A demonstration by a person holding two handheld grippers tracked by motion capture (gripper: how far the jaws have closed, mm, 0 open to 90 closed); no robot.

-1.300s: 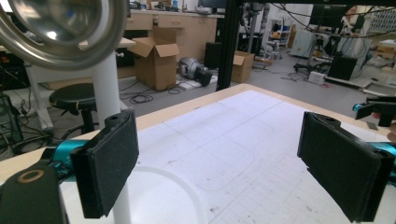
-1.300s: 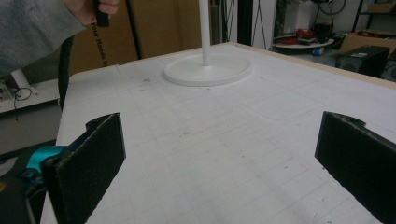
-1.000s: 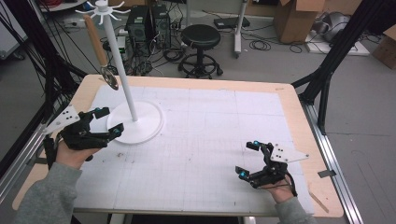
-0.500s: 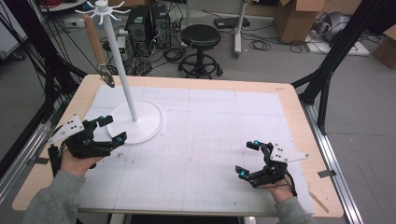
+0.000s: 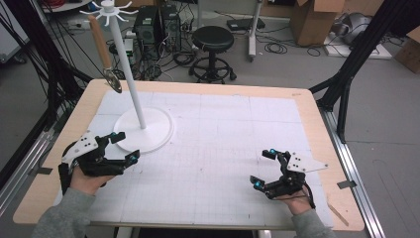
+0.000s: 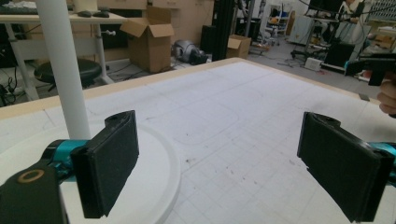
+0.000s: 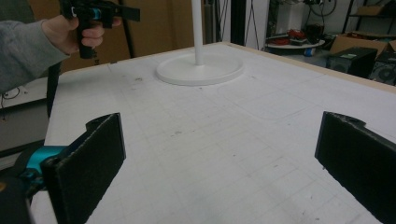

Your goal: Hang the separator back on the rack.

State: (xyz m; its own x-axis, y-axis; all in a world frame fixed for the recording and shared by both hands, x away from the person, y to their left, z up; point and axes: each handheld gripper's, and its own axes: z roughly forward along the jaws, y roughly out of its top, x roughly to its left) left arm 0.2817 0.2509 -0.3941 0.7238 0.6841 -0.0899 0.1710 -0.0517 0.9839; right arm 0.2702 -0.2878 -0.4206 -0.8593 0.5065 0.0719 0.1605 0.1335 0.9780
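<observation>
While the white stand (image 5: 143, 130) sits on the white mat (image 5: 223, 144) at the desk's (image 5: 317, 124) far-left part, its round base flat and its pole upright, a wooden-handled utensil (image 5: 103, 52) hangs from the hooks at its top. Left gripper (image 5: 121, 148) hovers just beside the base's near-left rim, fingers (image 6: 109, 168) spread apart, grasping nothing. Right gripper (image 5: 265, 168) is well apart at the near right, fingers (image 7: 88, 172) likewise released, empty.
</observation>
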